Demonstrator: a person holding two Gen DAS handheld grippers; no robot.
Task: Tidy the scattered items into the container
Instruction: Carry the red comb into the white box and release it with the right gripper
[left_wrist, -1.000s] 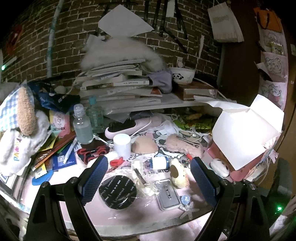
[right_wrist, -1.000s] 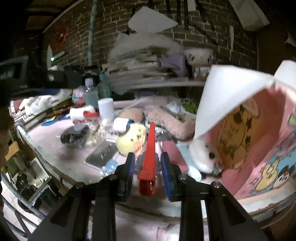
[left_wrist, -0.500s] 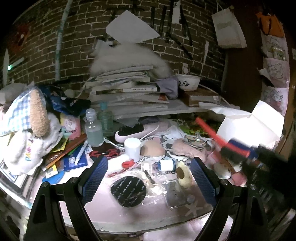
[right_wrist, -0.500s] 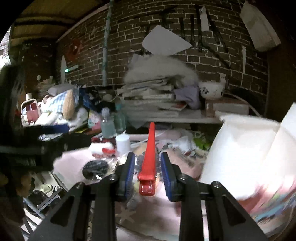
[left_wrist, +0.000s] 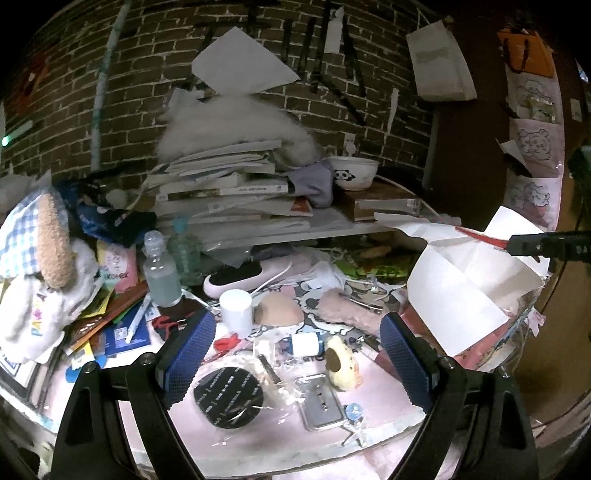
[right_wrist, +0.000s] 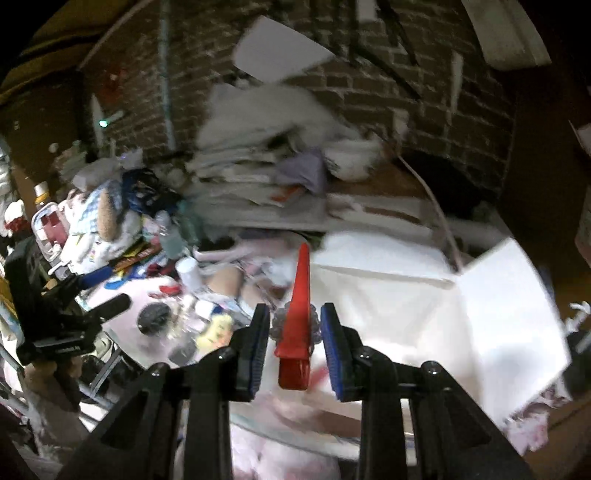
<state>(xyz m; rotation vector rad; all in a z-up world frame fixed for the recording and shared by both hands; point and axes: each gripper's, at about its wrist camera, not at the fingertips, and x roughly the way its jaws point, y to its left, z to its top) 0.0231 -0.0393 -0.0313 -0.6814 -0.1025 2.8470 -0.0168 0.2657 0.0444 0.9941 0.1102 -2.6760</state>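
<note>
While your right hand-held gripper (right_wrist: 294, 341) pinches the light, stiff, slippery red hair clip (right_wrist: 297, 306) at its hinge, your left hand-held gripper (left_wrist: 297, 356) gapes wide, empty.

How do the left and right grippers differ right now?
The left gripper stands wide open and empty, while the right gripper is nearly closed on a red hair clip. The left hangs low over the cluttered table; the right is raised beside the white-flapped box. Both have black fingers with blue pads.
</note>
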